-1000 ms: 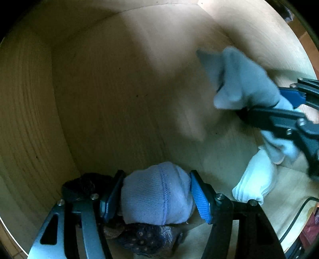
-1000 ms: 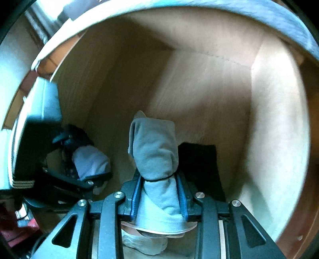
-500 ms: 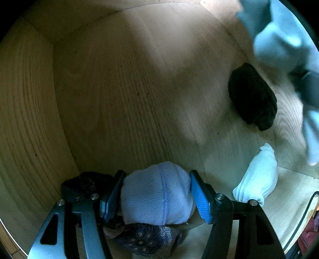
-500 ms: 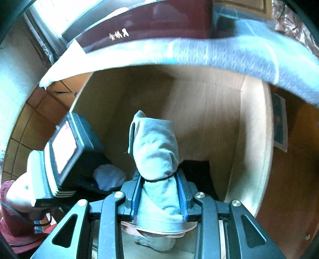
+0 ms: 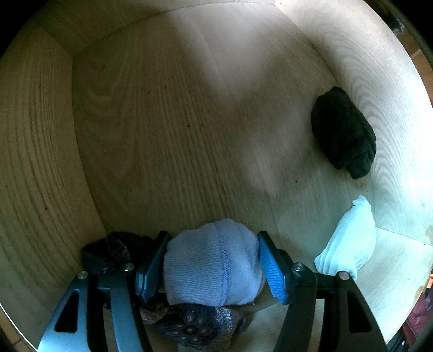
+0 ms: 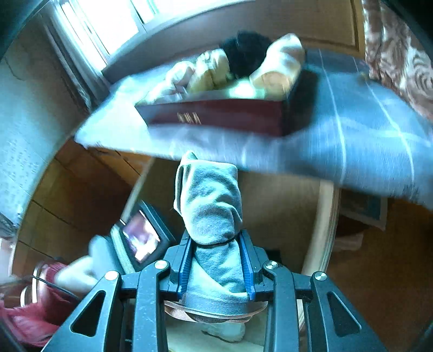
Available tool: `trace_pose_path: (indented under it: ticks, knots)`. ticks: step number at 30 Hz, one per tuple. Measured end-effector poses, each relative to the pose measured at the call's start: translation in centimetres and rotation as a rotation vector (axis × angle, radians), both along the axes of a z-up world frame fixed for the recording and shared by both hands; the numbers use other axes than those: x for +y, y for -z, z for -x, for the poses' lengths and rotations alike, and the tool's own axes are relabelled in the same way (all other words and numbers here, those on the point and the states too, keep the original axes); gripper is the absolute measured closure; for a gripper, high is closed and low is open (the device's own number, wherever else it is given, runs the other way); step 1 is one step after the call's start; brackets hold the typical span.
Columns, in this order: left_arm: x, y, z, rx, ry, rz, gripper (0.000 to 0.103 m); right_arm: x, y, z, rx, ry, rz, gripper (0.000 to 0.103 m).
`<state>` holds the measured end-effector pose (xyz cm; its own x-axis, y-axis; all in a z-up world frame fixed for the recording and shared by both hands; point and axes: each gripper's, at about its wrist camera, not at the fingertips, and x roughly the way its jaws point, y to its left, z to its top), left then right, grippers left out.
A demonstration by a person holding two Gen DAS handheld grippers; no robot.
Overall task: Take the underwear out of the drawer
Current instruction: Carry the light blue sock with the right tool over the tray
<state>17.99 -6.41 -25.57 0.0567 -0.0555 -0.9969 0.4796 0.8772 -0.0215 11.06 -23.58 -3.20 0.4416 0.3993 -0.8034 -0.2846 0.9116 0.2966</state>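
Inside the pale wooden drawer [image 5: 189, 121], my left gripper [image 5: 212, 264] is shut on a rolled light-blue garment [image 5: 212, 262] low in the left wrist view. Dark lace underwear [image 5: 194, 327] lies under it, with a dark bundle [image 5: 108, 251] to its left. A black roll [image 5: 343, 132] and a white roll [image 5: 349, 241] rest by the drawer's right wall. In the right wrist view, my right gripper [image 6: 216, 265] is shut on a grey rolled garment [image 6: 211, 205], held above the drawer and level with the cloth-covered top.
A dark red box [image 6: 222, 113] holding rolled clothes [image 6: 243, 65] stands on a blue-grey cloth [image 6: 351, 135] over the cabinet top. The left gripper's screen [image 6: 140, 238] and a person's red sleeve [image 6: 29, 308] show at lower left. A window [image 6: 113, 21] is behind.
My right gripper has lifted the grey garment up out of the drawer, so the black roll is now uncovered. The left gripper has stayed still on the light-blue garment.
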Motion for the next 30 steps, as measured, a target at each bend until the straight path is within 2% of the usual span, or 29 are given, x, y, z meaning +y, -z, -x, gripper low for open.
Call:
trace_pose_path:
  ticks: [3, 6, 11, 16, 23, 26, 30]
  knots:
    - [0.3, 0.4, 0.0, 0.000, 0.002, 0.000, 0.037, -0.5, -3.2, -1.2, -0.048, 0.000, -0.038, 0.070]
    - [0.4, 0.3, -0.1, 0.001, -0.001, 0.001, 0.037, -0.5, -6.0, -2.6, -0.112, 0.012, -0.030, 0.070]
    - [0.2, 0.3, 0.0, 0.000, -0.001, -0.001, 0.037, -0.6, -9.8, -6.0, -0.155, 0.025, -0.077, 0.070]
    - [0.2, 0.2, 0.0, 0.002, -0.005, 0.002, 0.037, 0.3, -11.9, -9.8, -0.193, 0.070, -0.017, 0.070]
    - [0.2, 0.2, 0.0, 0.004, -0.007, 0.004, 0.037, 2.1, -9.6, -17.8, -0.111, 0.136, -0.046, 0.070]
    - [0.3, 0.3, 0.0, 0.006, -0.007, 0.006, 0.037, 2.4, -7.4, -20.8, -0.046, 0.183, -0.081, 0.070]
    - [0.5, 0.4, -0.1, 0.008, -0.008, 0.008, 0.037, 2.6, -4.2, -24.2, 0.019, 0.252, -0.061, 0.070]
